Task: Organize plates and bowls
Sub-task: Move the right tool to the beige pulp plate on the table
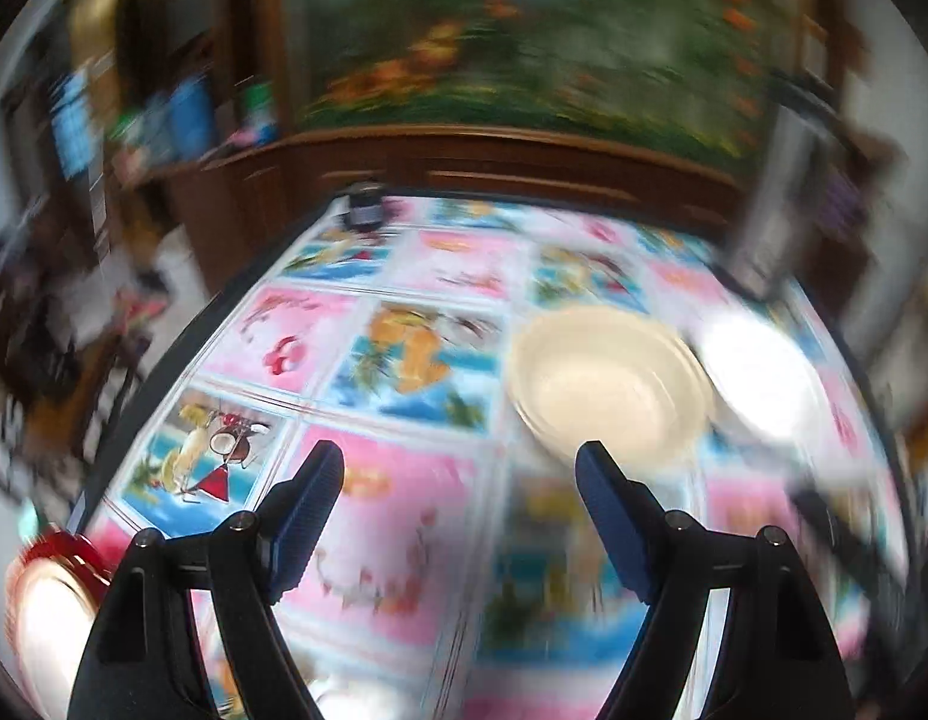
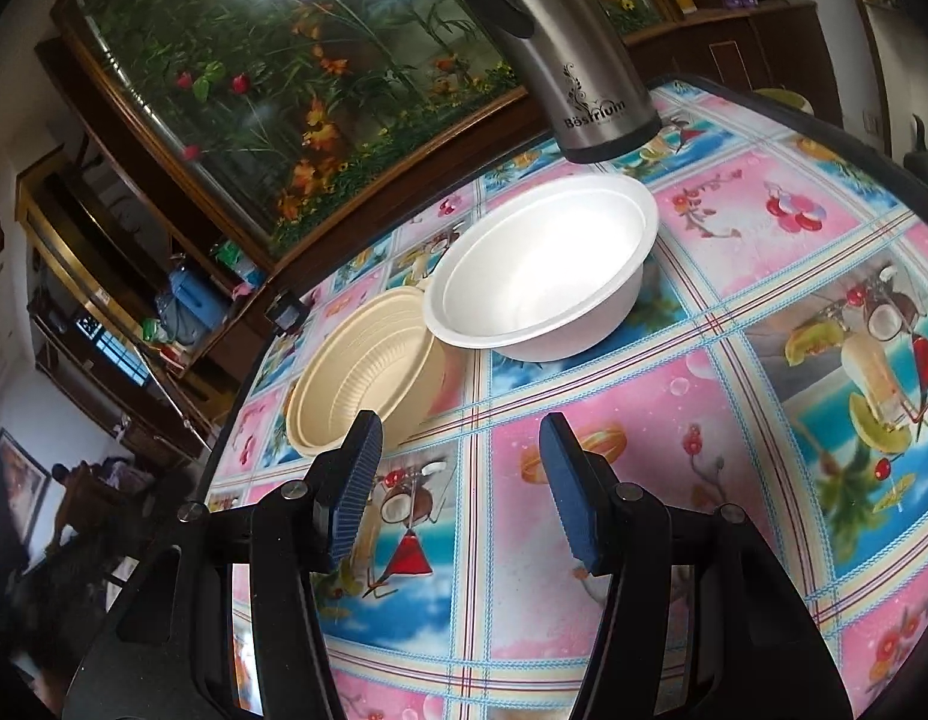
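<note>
Bowls and a plate are the items under inspection, all resting on a table (image 2: pixel 733 324) covered in a pink and blue picture-print cloth.

Left wrist view, heavily blurred: a red-rimmed plate (image 1: pixel 50 594) sits at the near left edge of the table, partly hidden behind the left gripper (image 1: pixel 461 516). This gripper's jaws stand wide apart with nothing between them; only cloth shows in the gap. Ahead and to the right lies the cream bowl (image 1: pixel 610 387), and just beside it, further right, the white bowl (image 1: pixel 757 381), washed out by glare.

Right wrist view, sharp: the cream bowl (image 2: pixel 368 363) is ribbed inside, shallow, with a stepped rim; it may be more than one nested piece, which cannot be confirmed. The white bowl (image 2: pixel 541 282) is deeper and smooth, with a broad flat lip that overlaps or touches the cream rim. A steel flask (image 2: pixel 559 54) stands just behind the white bowl. The right gripper (image 2: pixel 464 480) is released, jaws about half spread, empty, hovering over bare cloth short of both bowls.

Judgement: the step in hand appears to be the approach to a bowl for stacking. Recommended practice: take one bowl by its rim, one finger inside and one outside, and lift clear before moving sideways, since the rims adjoin. These bowls look light and thin; a gentle squeeze should suffice. Keep clear of the flask.
</note>
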`<act>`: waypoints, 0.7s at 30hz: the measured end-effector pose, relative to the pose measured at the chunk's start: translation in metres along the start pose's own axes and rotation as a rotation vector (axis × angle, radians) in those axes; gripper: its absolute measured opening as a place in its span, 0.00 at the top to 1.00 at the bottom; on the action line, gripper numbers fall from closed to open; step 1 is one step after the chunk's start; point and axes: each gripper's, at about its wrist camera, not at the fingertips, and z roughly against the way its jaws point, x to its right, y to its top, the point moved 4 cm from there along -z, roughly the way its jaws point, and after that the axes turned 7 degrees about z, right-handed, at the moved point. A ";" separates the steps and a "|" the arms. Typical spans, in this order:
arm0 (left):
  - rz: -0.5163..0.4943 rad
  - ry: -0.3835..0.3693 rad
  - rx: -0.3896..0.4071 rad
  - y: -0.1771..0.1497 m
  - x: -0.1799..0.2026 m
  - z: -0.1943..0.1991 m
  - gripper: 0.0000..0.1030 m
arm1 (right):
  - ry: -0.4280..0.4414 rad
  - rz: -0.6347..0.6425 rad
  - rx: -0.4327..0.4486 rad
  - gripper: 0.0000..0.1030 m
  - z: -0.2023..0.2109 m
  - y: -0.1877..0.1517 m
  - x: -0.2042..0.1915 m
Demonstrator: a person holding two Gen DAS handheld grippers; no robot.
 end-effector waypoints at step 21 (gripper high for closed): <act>0.279 0.048 0.055 0.021 -0.061 -0.042 0.22 | 0.069 -0.040 -0.066 0.46 -0.020 -0.015 -0.003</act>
